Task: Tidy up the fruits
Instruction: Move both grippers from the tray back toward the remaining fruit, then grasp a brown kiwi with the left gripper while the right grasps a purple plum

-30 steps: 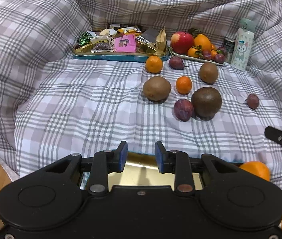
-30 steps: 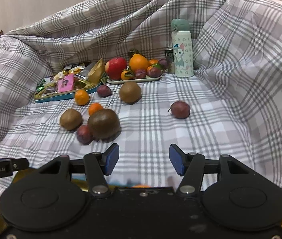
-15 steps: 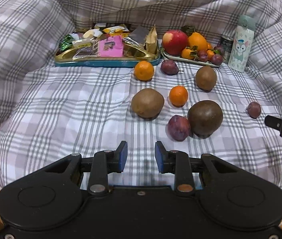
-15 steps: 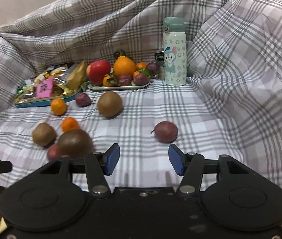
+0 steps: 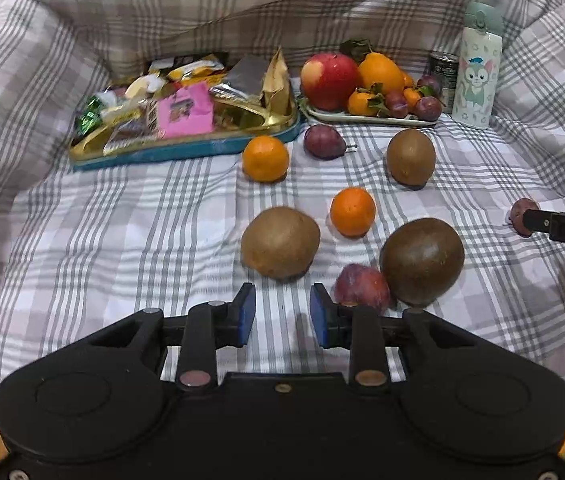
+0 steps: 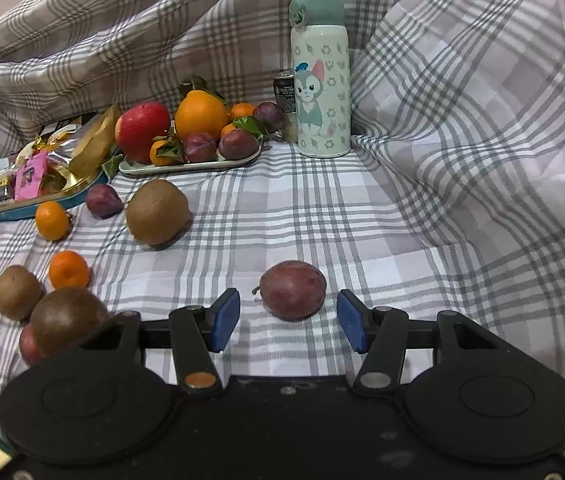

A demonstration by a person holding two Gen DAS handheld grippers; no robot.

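On the plaid cloth (image 6: 362,216), our right gripper (image 6: 288,316), jaws just narrowing, stood open around a lone plum (image 6: 293,290) at twelve o'clock; our left gripper (image 5: 282,310) was narrow, empty.

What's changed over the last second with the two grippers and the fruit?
Both grippers advanced over the cloth. The right gripper has been closing its jaws slightly and now frames the lone plum, not touching it. The left gripper stays near shut, empty, short of the kiwi. No fruit moved.
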